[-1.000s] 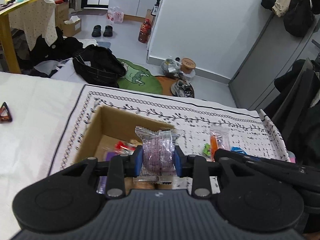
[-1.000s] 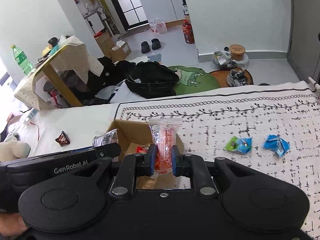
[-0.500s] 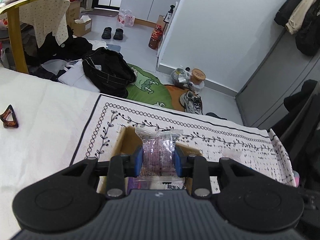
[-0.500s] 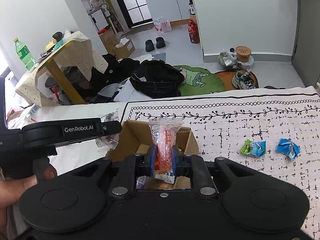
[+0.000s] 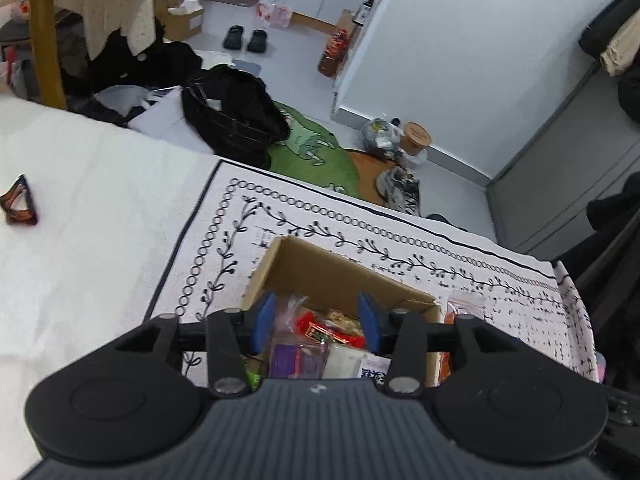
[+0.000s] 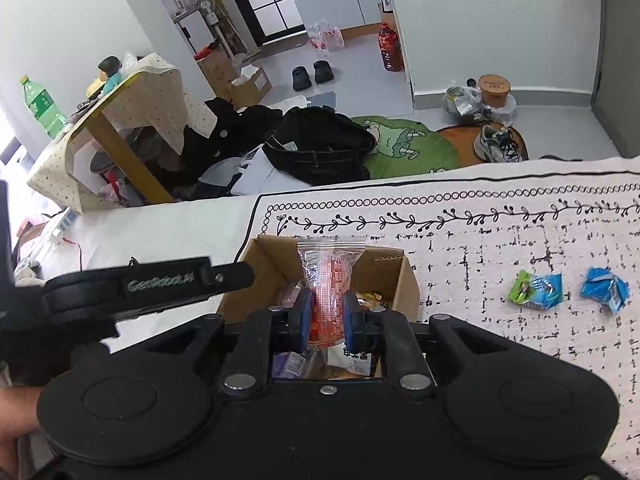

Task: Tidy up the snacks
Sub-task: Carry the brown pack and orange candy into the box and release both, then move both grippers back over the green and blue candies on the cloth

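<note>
An open cardboard box (image 5: 320, 268) holding several snack packets stands on the patterned cloth; it also shows in the right wrist view (image 6: 264, 264). My left gripper (image 5: 316, 324) is open and empty just above the box; a purple packet (image 5: 296, 360) lies inside below it. My right gripper (image 6: 327, 316) is shut on a clear packet of orange snack (image 6: 328, 280), held upright over the box. Two blue wrapped snacks (image 6: 538, 286) (image 6: 604, 288) lie on the cloth to the right.
The left gripper's black body (image 6: 132, 288) reaches in left of the box. A brown hair clip (image 5: 20, 204) lies on the white cover at far left. The bed's far edge drops to a floor with a black bag (image 6: 320, 148) and shoes.
My left gripper opened and let the purple packet drop into the box. My right gripper moved with the orange packet to over the box.
</note>
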